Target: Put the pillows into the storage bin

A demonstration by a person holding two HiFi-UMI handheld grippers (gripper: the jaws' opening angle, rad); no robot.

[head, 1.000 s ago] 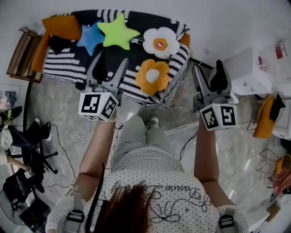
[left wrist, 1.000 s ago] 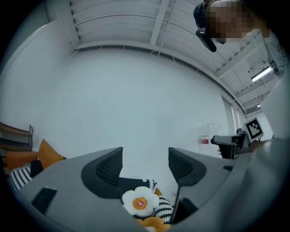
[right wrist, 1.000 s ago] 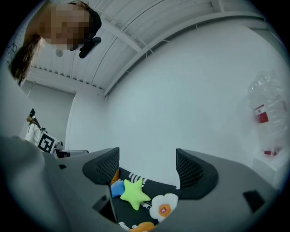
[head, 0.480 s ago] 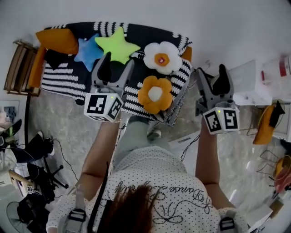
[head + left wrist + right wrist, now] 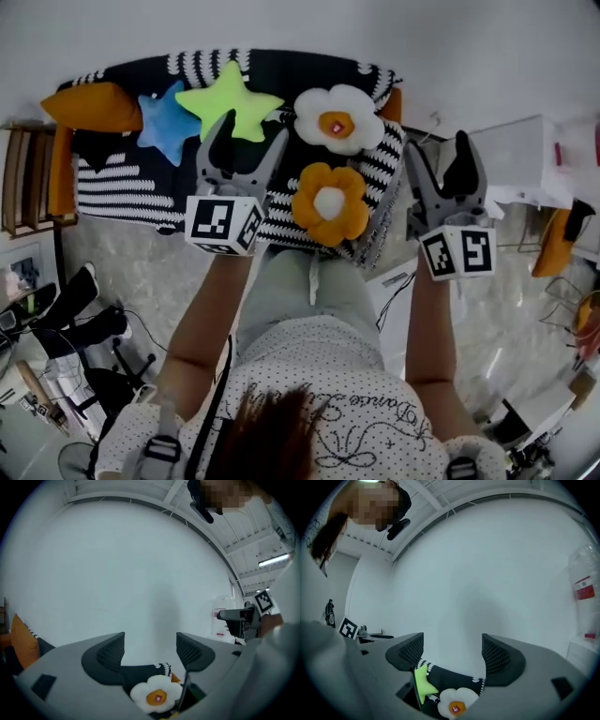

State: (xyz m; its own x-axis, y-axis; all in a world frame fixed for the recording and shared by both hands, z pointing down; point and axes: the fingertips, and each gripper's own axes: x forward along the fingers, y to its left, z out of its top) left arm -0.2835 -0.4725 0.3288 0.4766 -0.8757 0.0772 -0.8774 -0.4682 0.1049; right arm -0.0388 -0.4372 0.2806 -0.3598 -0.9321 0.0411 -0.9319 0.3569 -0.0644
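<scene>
Several pillows lie on a sofa with a black-and-white striped cover: an orange cushion, a blue star, a green star, a white flower and an orange flower. My left gripper hovers over the cover just below the green star, its jaws opening with nothing between them. My right gripper hangs open and empty off the sofa's right end. The left gripper view has the left gripper above the white flower. Below the right gripper lie the white flower and green star.
A white wall runs behind the sofa. A wooden rack stands at its left end, and a white box-like unit at the right. An orange object sits further right. Black gear and cables lie on the floor at left.
Both grippers have moved forward toward the sofa, the left one now close under the green star. The left jaws stand slightly wider.
</scene>
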